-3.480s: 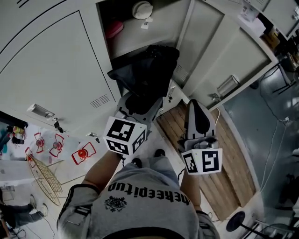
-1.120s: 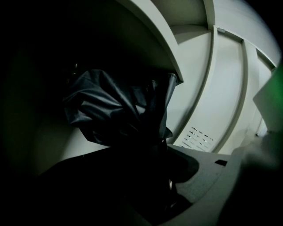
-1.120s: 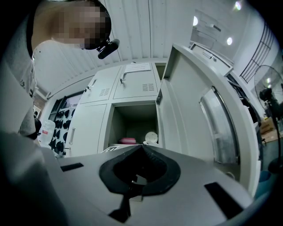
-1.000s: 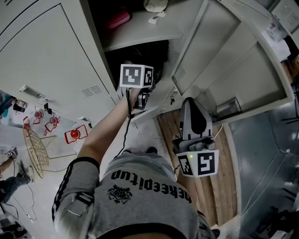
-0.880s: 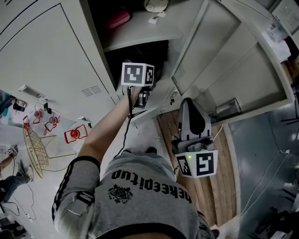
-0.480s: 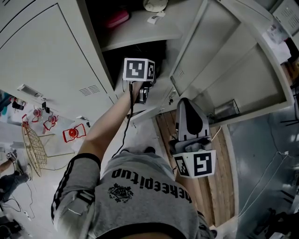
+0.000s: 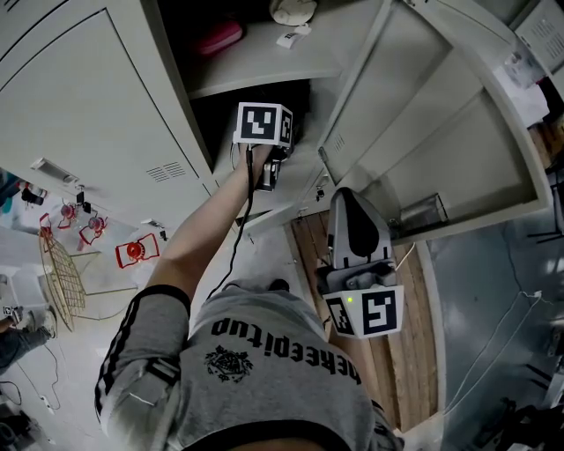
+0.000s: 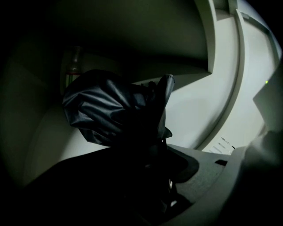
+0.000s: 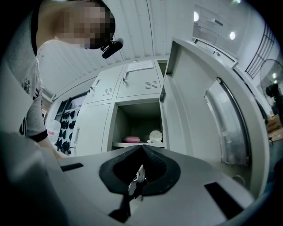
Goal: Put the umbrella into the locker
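Grey locker [image 7: 256,75] bank fills my head view, one door [image 7: 423,123] swung open. My left gripper [image 8: 157,152] is inside the lower compartment, jaws clamped on the bottom end of the black folded umbrella [image 8: 110,112]. The umbrella sits in there under the shelf; it's dim. Right gripper [image 9: 141,148] is outside, low beside the door, jaws pressed together with nothing between. Pink item [image 7: 220,37] is on the shelf above.

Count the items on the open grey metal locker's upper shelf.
3: a flat pink container at left, a round white object at right, a small white card near the front edge. More may hide at the dark back of the shelf.
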Available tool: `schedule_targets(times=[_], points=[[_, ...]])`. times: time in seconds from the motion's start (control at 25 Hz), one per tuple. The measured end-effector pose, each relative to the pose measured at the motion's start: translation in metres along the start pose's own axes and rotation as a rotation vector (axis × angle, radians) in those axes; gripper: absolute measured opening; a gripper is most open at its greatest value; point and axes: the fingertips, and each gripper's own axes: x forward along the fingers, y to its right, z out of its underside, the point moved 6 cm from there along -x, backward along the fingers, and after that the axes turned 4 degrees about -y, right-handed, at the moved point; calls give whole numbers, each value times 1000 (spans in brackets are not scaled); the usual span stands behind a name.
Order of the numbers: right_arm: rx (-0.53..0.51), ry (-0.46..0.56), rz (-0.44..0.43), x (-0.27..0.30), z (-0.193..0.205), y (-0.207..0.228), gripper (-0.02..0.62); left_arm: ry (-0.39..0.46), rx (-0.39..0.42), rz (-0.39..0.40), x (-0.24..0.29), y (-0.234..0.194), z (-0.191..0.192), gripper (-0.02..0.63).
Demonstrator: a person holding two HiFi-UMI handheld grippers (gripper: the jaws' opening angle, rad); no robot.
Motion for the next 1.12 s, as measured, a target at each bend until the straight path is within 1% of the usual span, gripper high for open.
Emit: schedule_targets(times=[0.48,0.84,1.12], points=[[6,1,-29,2,1,3,2,-75,-38,-39,12,-3,-8,249],[9,-3,-49,2,3,8,2,-102,-66,-73,19,-4,-13,249],[10,-6,-67,-1,3,12,2,-103,-71,-96,22,-4,-15,249]])
